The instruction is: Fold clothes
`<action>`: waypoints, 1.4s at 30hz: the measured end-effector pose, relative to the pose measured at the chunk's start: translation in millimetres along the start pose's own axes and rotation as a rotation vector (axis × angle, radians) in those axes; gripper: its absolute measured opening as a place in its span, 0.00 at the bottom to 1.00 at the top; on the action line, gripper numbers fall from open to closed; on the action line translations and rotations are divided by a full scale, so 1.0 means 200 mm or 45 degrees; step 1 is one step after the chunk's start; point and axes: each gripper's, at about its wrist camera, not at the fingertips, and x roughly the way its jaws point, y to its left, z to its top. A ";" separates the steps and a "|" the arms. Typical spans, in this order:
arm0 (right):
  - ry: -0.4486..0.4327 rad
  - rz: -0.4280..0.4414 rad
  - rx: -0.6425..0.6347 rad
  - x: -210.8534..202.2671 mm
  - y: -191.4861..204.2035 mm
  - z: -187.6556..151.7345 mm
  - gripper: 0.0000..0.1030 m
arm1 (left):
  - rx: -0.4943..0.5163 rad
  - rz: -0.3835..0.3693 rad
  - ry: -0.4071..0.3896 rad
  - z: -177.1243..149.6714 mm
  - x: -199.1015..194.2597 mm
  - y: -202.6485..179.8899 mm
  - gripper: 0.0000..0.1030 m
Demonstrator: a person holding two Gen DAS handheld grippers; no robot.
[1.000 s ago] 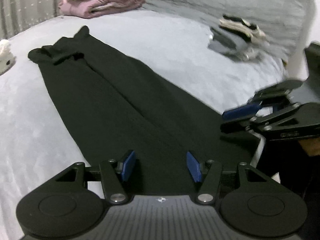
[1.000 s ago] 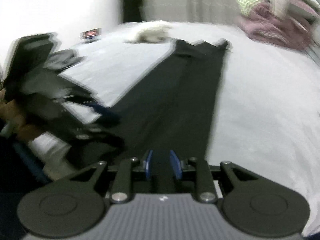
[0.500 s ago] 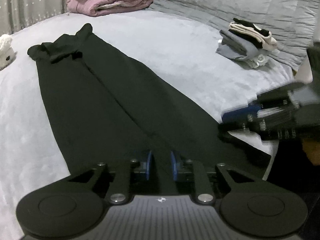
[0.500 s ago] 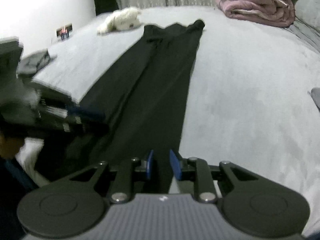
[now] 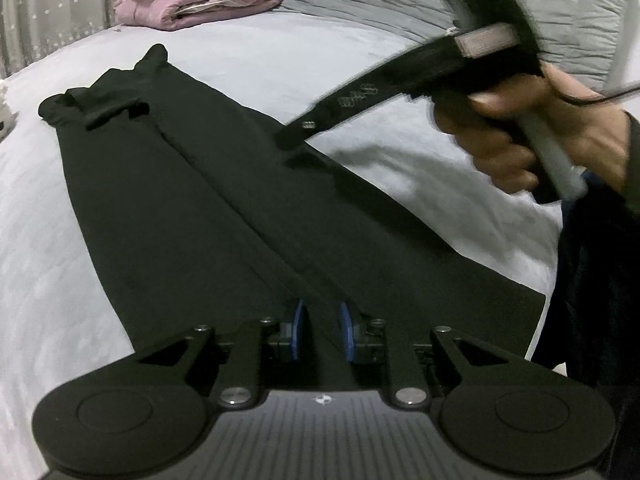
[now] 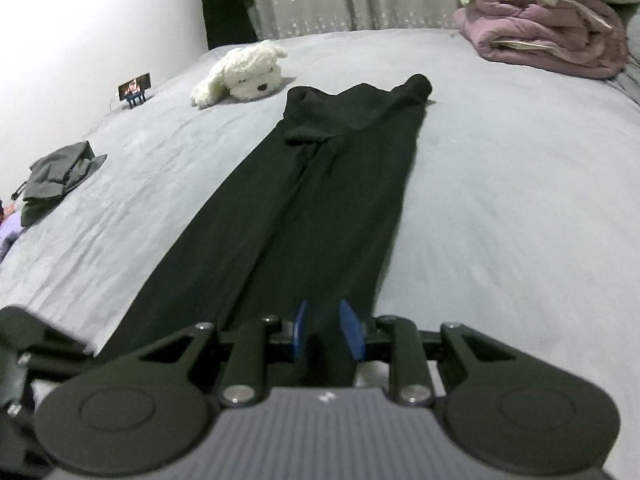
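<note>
Two hem corners of the black trousers point(image 6: 320, 200) are pinched, at six o'clock, by the left gripper point(image 5: 322, 334) and right gripper point(image 6: 329, 332).

Bare bed point(image 6: 500, 220) right of trousers point(image 6: 320, 200); plush toy point(image 6: 244, 74) far left.

— What colours are showing?
— Black trousers point(image 6: 328, 184) are lying on a grey bedspread point(image 6: 500, 200).
— And beyond?
— A white plush dog point(image 6: 244, 74) and a mauve quilt point(image 6: 548, 32) are sitting there.
</note>
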 end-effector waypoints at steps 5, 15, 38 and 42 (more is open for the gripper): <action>0.028 -0.001 0.002 0.18 -0.09 0.09 0.19 | 0.014 -0.023 0.000 0.00 0.00 0.01 0.18; -0.017 -0.112 0.044 0.19 -0.19 0.13 0.17 | -0.028 -0.112 -0.072 0.07 -0.10 0.15 0.21; -0.037 -0.091 -0.052 0.27 -0.05 0.15 0.20 | -0.241 0.172 -0.098 0.16 0.03 0.37 0.23; -0.051 -0.137 -0.106 0.25 0.00 0.13 0.20 | -0.269 0.217 -0.115 0.16 0.01 0.40 0.23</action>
